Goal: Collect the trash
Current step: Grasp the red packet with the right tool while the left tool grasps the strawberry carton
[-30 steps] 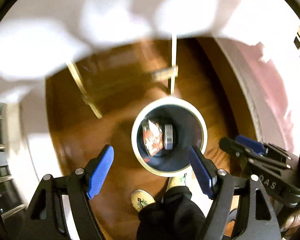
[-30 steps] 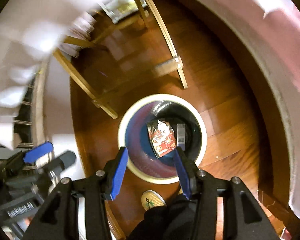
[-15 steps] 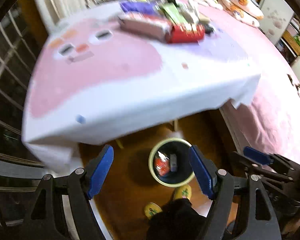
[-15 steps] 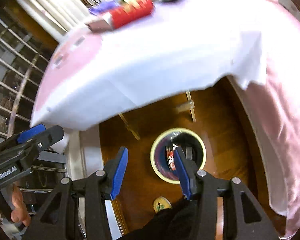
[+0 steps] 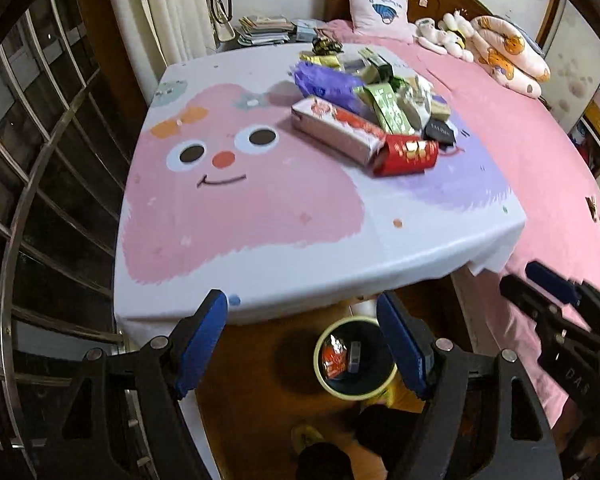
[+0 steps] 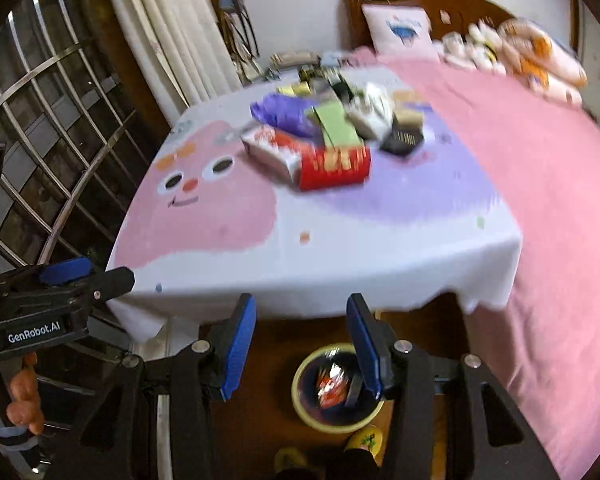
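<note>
Your left gripper (image 5: pixel 302 342) and right gripper (image 6: pixel 302 350) stand apart, empty, now raised above the bin (image 5: pixel 356 358). The pink-white box (image 5: pixel 336 130) on the table runs upper left to lower right.

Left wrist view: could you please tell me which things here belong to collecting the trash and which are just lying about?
Part of the job:
- pile of wrappers and boxes on the tablecloth
- red packet at its near edge
- yellow-rimmed bin on the floor, already holding a red wrapper
- left tool and right tool, both empty

Just lying about:
- pink pillow
- plush toys
- stacked papers
</note>
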Tool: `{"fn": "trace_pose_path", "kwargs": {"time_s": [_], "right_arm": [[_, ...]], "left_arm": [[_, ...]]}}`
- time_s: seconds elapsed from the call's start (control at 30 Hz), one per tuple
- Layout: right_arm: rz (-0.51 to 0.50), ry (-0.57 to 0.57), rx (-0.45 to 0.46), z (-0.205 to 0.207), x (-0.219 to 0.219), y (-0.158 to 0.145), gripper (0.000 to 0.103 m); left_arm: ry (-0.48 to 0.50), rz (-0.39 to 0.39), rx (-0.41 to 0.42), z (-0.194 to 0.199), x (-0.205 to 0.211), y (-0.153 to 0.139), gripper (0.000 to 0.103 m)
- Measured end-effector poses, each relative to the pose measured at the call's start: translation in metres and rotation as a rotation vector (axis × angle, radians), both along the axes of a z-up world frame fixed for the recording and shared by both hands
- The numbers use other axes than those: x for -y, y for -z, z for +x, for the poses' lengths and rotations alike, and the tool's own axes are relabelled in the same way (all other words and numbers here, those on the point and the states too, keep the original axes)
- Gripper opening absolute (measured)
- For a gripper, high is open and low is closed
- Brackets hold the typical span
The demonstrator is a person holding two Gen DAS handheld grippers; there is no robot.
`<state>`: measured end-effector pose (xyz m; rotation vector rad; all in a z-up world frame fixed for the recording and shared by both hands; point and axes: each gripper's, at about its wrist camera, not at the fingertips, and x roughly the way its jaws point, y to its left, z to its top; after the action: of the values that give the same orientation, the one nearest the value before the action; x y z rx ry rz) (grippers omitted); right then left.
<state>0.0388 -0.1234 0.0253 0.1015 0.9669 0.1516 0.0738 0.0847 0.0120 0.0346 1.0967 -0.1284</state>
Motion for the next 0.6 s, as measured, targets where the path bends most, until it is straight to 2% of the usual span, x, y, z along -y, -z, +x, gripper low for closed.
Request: {"fn": "trace_pose_path", "kwargs": {"time_s": [0.13,0.27,0.47,0.6], "right_arm": [[-0.054,-0.064,0.031,0.037,0.003,-0.001,0.048],[-0.100,-0.159,0.042,0.083,0.011,0.006,0.048],[-0.140,-0.384,0.000,0.159,0.022,0.032,0.048],[-0.160,-0.555,-0.044,0.196,0.026,0.053,0.048]], "left_arm": [[-0.005,0.025,0.009,0.023,0.008,0.000,0.076],[-0.052,0.001,-0.021,0.058,0.019,0.008,0.076],[-0.152,-0.024,-0.071,0.111,0.046,0.024,0.076],[-0.181,-0.043,-0.115,0.139,0.071,0.035,0.076]]}}
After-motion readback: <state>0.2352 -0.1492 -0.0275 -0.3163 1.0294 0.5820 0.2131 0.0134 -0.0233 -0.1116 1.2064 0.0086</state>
